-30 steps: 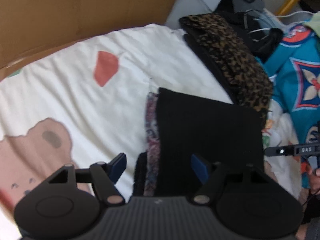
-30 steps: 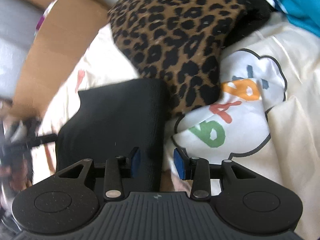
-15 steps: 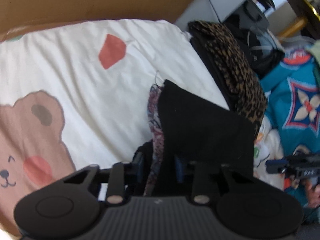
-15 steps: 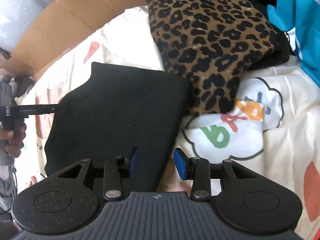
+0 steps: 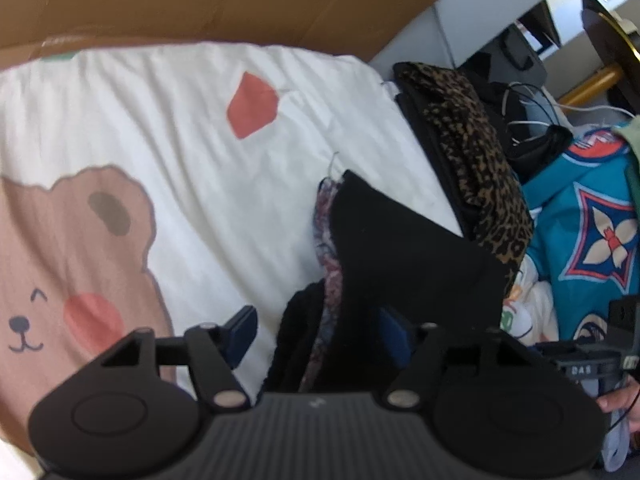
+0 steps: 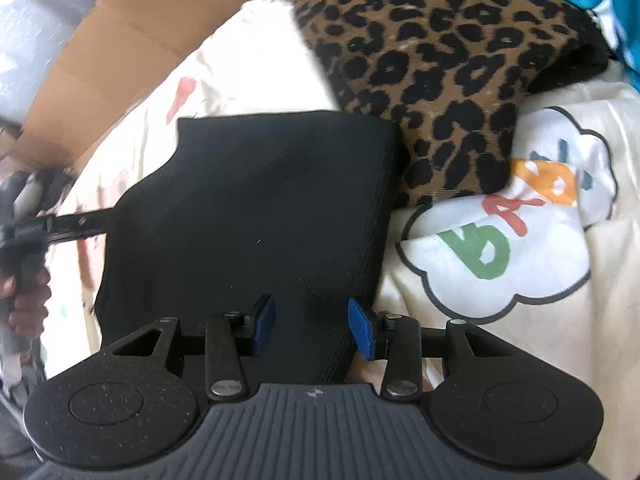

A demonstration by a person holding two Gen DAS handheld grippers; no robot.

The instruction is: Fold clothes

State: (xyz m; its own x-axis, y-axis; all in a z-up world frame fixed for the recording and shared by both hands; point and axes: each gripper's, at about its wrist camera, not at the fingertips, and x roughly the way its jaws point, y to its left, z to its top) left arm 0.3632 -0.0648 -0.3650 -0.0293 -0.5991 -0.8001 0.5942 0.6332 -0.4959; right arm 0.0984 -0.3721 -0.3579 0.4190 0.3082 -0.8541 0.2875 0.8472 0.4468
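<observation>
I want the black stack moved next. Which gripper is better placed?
Probably the left gripper: its opening jaws straddle the black garment's layered edge. The right gripper only hovers over its flat top.

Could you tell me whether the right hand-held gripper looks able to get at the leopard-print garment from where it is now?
Probably yes: the leopard-print garment lies uncovered just beyond the folded black garment, under the right hand-held gripper, whose jaws hold nothing.

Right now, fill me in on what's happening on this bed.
A person with a gripper in each hand is folding a black knit garment on a cream cartoon-print bedsheet. The left gripper is opening around its bunched edge; the right gripper straddles the opposite end. A folded leopard-print garment lies beside it.
</observation>
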